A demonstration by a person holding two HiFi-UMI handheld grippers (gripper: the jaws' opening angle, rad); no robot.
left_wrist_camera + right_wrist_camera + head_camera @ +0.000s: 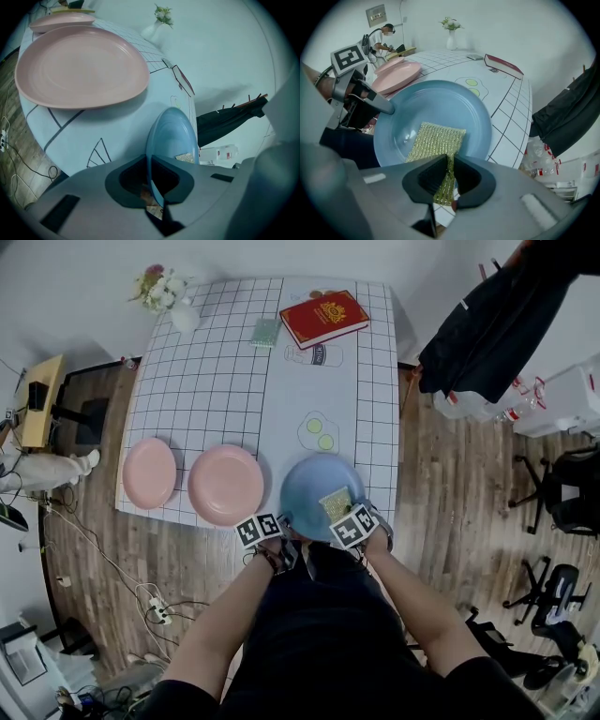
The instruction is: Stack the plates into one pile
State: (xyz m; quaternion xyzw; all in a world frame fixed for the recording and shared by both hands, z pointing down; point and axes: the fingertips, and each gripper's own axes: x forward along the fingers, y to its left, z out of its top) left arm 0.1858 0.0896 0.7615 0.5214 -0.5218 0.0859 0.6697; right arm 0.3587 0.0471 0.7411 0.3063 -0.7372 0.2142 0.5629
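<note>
Your left gripper has its jaws closed on the near rim of the blue plate. In the left gripper view the plate stands edge-on between them. Your right gripper is also closed, on the near end of a gold scouring pad. The rest of this pad lies flat inside the blue plate, on the half nearer to you. In the head view both grippers are at the plate's near rim, the left one at its left side and the right one at its right side.

The blue plate is at the near right part of the table, and its near rim reaches a little over the table edge. A pink plate lies just beside it on the left, with a small gap between them. A second pink plate lies further left, at the table's left edge. Both pink plates are close to the near edge.

Behind the three plates the grid cloth is open. A red book and a vase are at the far end, well apart from the plates.
</note>
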